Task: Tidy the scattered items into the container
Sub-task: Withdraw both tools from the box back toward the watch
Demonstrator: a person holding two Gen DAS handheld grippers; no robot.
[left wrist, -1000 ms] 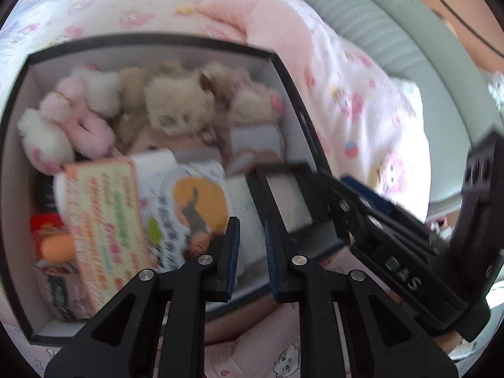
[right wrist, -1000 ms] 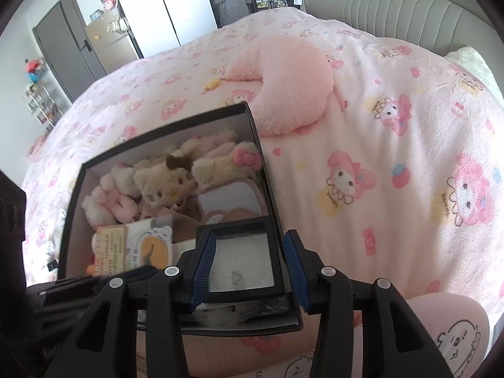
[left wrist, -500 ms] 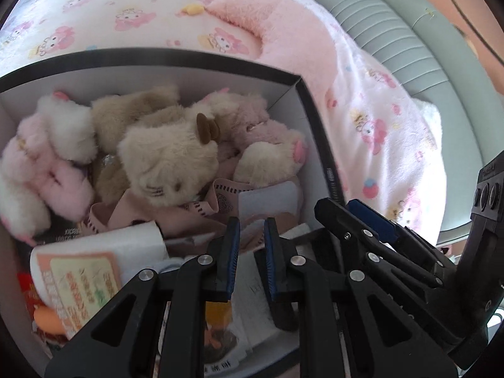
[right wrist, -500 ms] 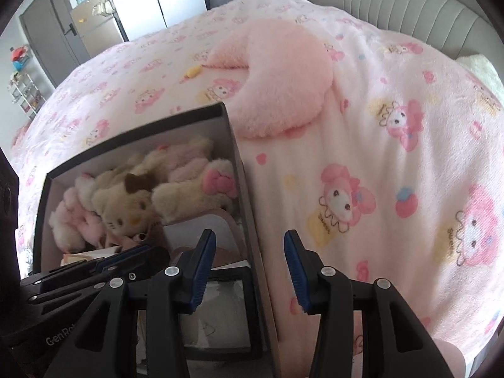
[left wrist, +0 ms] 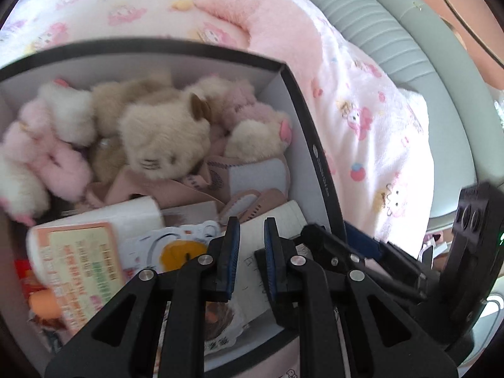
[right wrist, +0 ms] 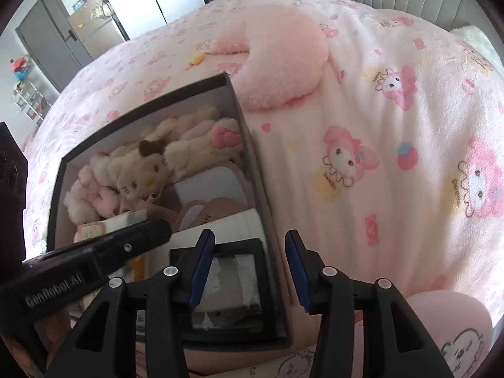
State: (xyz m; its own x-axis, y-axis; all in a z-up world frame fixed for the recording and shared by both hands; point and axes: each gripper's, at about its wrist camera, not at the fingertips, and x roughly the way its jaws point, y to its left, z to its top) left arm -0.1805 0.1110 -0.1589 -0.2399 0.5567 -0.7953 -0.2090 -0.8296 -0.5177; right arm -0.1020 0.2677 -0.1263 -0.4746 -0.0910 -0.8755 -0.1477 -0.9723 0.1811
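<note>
Right wrist view: black frame lies flat in box, lengthwise; both jaws empty, parted.

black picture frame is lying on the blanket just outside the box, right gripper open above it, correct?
Not quite. The right wrist view shows the black picture frame lying inside the box, in its near corner. The right gripper is open above it.
</note>
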